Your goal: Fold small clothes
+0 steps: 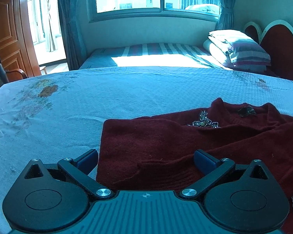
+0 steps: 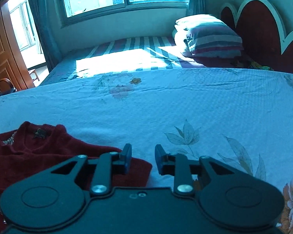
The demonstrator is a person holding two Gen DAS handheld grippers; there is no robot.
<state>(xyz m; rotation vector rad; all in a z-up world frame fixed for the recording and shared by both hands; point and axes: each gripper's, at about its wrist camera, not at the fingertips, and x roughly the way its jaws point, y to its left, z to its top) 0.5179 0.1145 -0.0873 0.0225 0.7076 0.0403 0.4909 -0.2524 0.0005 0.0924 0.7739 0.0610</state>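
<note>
Left gripper (image 1: 146, 159), jaws wide and empty, hovers above the folded dark-red sweater's (image 1: 166, 142) near edge; right gripper (image 2: 141, 159), narrowly parted, holds nothing. Beyond, the beaded brooch (image 1: 204, 121) could snag, dragging folds askew across the floral sheet (image 1: 68, 105).

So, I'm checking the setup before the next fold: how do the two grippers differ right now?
The left gripper is spread wide; the right gripper shows only a narrow gap. The left one hangs over the dark red sweater, while the right one sits at the sweater's edge, half over the floral sheet. Both hold nothing.
</note>
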